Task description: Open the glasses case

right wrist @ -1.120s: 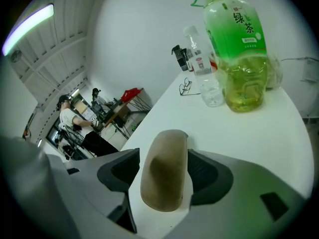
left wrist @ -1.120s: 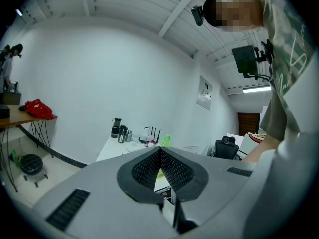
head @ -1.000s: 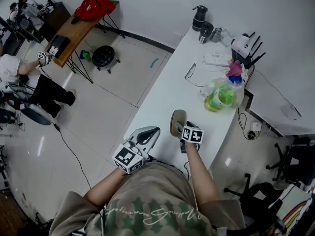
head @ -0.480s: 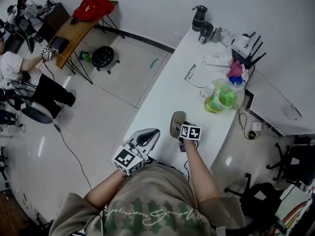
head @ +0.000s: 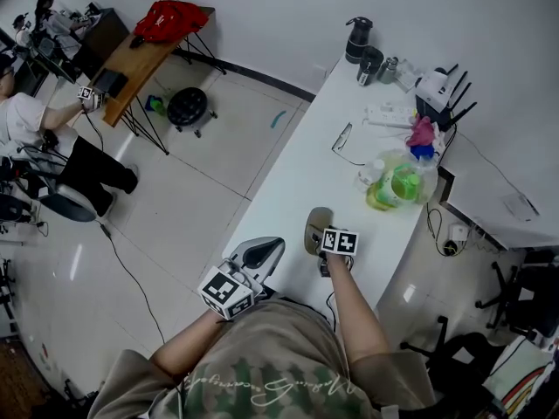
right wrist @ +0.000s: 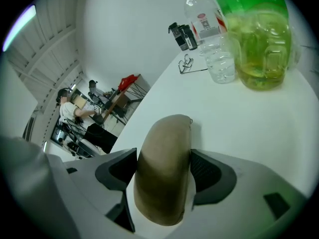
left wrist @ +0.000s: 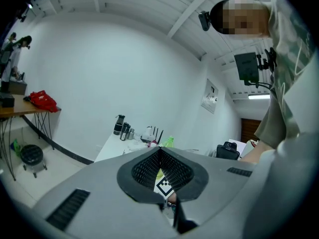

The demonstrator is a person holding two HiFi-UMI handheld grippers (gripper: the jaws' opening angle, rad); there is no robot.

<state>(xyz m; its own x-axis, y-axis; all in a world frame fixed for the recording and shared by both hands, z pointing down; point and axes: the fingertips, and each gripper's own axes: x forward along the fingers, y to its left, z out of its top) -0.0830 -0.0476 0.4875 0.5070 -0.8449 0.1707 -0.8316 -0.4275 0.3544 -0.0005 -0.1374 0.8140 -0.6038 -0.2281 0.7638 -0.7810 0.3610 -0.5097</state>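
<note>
A tan glasses case (head: pixel 314 223) lies closed on the white table (head: pixel 297 168), near its front end. My right gripper (head: pixel 320 239) points steeply down over the case's near end. Its jaws are opening, and in the right gripper view the case (right wrist: pixel 167 153) fills the gap between the dark pads (right wrist: pixel 212 176). The case rests on the table and I see no squeeze on it. My left gripper (head: pixel 265 251) hovers level at the table's left corner. It is shut with nothing in it; its pads (left wrist: pixel 149 171) meet in the left gripper view.
Farther along the table lie a pair of glasses (head: pixel 341 138), a green bottle in a clear bag (head: pixel 397 184), a power strip (head: pixel 389 112), flasks (head: pixel 359 39) and a router (head: pixel 435 83). A seated person (head: pixel 35 129) works at a wooden desk across the floor.
My right gripper has sunk a little onto the near end of the case. The left gripper has stayed where it was.
</note>
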